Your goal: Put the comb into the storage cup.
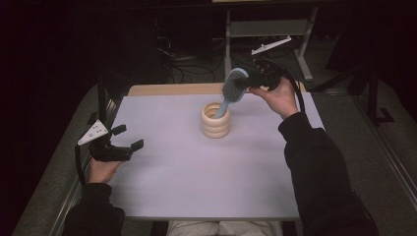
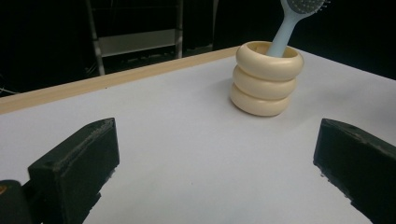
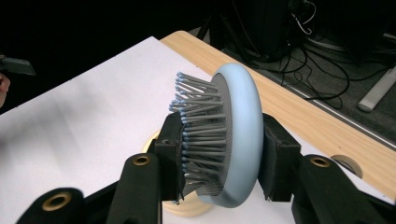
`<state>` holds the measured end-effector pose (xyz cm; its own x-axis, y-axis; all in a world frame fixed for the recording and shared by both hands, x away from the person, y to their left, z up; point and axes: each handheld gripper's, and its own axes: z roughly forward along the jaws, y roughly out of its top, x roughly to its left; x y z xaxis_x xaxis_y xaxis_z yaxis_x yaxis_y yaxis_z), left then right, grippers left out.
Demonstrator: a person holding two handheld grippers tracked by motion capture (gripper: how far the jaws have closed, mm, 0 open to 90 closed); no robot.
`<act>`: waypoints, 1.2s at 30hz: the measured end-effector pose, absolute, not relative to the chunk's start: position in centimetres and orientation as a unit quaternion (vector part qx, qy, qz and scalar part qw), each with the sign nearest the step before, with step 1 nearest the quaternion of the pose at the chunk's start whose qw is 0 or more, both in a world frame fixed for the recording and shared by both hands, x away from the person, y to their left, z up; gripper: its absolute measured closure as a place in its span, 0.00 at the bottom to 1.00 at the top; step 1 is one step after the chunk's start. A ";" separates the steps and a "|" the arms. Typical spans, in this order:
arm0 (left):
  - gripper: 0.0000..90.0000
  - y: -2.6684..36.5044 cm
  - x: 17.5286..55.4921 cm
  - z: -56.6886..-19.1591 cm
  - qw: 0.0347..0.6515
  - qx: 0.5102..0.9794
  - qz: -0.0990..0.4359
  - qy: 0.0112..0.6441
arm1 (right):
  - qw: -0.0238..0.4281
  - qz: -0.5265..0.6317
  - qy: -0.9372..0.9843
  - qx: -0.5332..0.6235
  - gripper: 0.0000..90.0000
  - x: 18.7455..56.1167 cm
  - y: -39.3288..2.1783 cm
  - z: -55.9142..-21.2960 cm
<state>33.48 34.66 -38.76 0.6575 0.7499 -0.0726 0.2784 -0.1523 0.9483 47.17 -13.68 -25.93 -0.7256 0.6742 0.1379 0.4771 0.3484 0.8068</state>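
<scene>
A light blue hairbrush (image 1: 232,88) with grey bristles stands tilted, its handle down inside a cream ringed cup (image 1: 216,120) at the table's back middle. My right gripper (image 1: 252,80) is shut on the brush head (image 3: 233,140), one jaw against the bristles and one against the smooth back. In the left gripper view the cup (image 2: 266,77) stands ahead to the right, with the brush handle (image 2: 286,32) leaning out of it. My left gripper (image 1: 129,137) rests open at the table's left edge, nothing between its jaws.
The white table top (image 1: 196,172) has a wooden strip (image 1: 172,89) along its far edge. Beyond it stand a metal frame (image 1: 268,29) and loose cables (image 1: 187,64) on the floor. A roll of tape (image 3: 348,164) lies on the wooden strip.
</scene>
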 end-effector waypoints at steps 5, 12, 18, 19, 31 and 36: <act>0.00 34.6 33.5 -38.9 0.542 0.726 0.225 0.358 | 0.102 0.440 0.818 0.356 0.63 47.6 -13.0 -26.9; 0.00 34.4 33.5 -39.1 0.543 0.728 0.217 0.358 | 0.089 0.435 0.821 0.358 0.63 48.2 -12.1 -28.2; 0.00 34.4 33.5 -39.1 0.543 0.731 0.213 0.354 | 0.071 0.442 0.817 0.365 0.63 48.6 -11.2 -29.0; 0.00 34.5 33.5 -39.0 0.545 0.729 0.215 0.354 | 0.071 0.440 0.818 0.364 0.63 48.6 -11.0 -29.1; 0.00 34.6 33.5 -39.0 0.547 0.728 0.213 0.353 | 0.055 0.441 0.807 0.389 0.57 49.2 -11.1 -29.7; 0.00 34.5 33.5 -39.0 0.545 0.731 0.207 0.355 | 0.052 0.438 0.803 0.400 0.45 49.7 -11.5 -30.1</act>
<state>33.47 34.50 -39.03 0.6627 0.7441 -0.0845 0.2927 -0.1535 0.9438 49.66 -11.55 -30.13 -0.6738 0.6892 0.2666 0.5978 0.2962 0.7449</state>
